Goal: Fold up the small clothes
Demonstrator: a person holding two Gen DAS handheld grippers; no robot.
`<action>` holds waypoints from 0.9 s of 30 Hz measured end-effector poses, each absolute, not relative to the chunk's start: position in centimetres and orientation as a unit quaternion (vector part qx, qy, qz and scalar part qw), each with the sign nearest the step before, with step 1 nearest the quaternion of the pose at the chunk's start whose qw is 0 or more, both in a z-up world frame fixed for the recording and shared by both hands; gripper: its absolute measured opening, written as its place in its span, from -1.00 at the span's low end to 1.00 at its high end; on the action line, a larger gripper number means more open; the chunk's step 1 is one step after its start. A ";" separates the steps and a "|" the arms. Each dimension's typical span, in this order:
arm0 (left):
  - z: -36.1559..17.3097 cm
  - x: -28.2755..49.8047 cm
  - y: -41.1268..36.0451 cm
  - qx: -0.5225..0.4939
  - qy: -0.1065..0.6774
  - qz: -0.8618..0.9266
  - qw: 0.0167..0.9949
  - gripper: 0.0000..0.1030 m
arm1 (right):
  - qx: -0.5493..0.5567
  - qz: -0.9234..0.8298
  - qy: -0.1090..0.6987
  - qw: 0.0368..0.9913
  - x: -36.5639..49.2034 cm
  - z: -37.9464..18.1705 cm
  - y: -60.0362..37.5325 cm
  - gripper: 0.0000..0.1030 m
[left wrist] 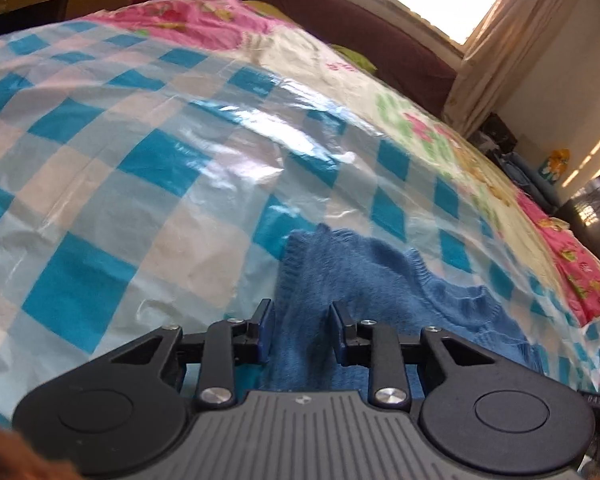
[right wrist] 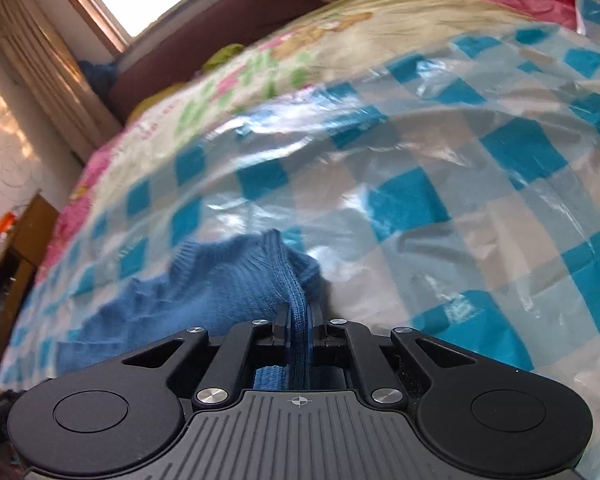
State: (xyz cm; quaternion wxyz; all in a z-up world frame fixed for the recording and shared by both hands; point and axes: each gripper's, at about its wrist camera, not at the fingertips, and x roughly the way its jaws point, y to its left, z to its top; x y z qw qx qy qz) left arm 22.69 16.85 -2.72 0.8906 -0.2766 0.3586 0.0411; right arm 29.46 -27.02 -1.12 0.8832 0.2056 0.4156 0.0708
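Right gripper point(right wrist: 299, 320), bottom centre of its frame, clamped narrow on a ribbed edge of the blue knitted sweater point(right wrist: 204, 280), the rib standing upright between the jaws and running straight away along the fingers. From there, rest of the knit spreading toward lower left of that frame, lying on the blue-and-white checked plastic sheet point(right wrist: 440, 184). Left gripper point(left wrist: 300, 320), bottom centre of its own frame, jaws partly apart with a band of the same sweater point(left wrist: 340, 268) passing between the blue pads point(left wrist: 265, 322); contact on either pad not clear, so grip not confirmed. Beyond it, knit fanning to lower right, ribbed hem at centre frame. Judged: both claws at one edge of the garment, its body stretched between them, long axis crosswise to the fingers; fold likely to carry that edge forward over the sheet. Floral bedspread point(left wrist: 428, 132) and curtain point(left wrist: 512, 28) farther off, upper right.
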 end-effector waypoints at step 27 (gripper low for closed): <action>-4.4 15.9 14.9 -0.290 0.293 0.070 0.908 -0.19 | 0.025 0.159 0.429 0.889 29.9 -1.1 -9.1 -0.70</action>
